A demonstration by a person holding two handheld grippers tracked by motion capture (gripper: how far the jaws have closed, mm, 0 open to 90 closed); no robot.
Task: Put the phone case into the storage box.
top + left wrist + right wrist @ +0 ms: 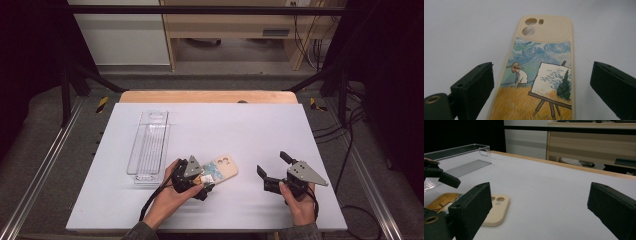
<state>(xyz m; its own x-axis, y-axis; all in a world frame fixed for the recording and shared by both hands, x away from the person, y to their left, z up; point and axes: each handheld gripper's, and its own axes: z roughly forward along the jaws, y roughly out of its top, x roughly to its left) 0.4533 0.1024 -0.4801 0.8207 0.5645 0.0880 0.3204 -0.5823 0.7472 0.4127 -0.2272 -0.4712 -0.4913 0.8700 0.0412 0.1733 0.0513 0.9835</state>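
One bench point(260, 125), white-topped, spanning the middle of the high view. Toward centre left, a clear plastic bin point(148, 147), long axis running up the frame, empty. Just right of its lower end, lying flat: phone case point(220, 169), cream, painted back up, camera cutouts toward the upper right, long axis slanting from lower left to upper right. Nearer by far: left gripper point(200, 186), at the case's lower end, fingers point(472, 86) released and straddling the two long edges, neither pad touching yet. Well apart at lower right: right gripper point(270, 172), fingers point(471, 212) likewise spread, holding nothing, aimed leftward toward the case's cutout end point(496, 207).
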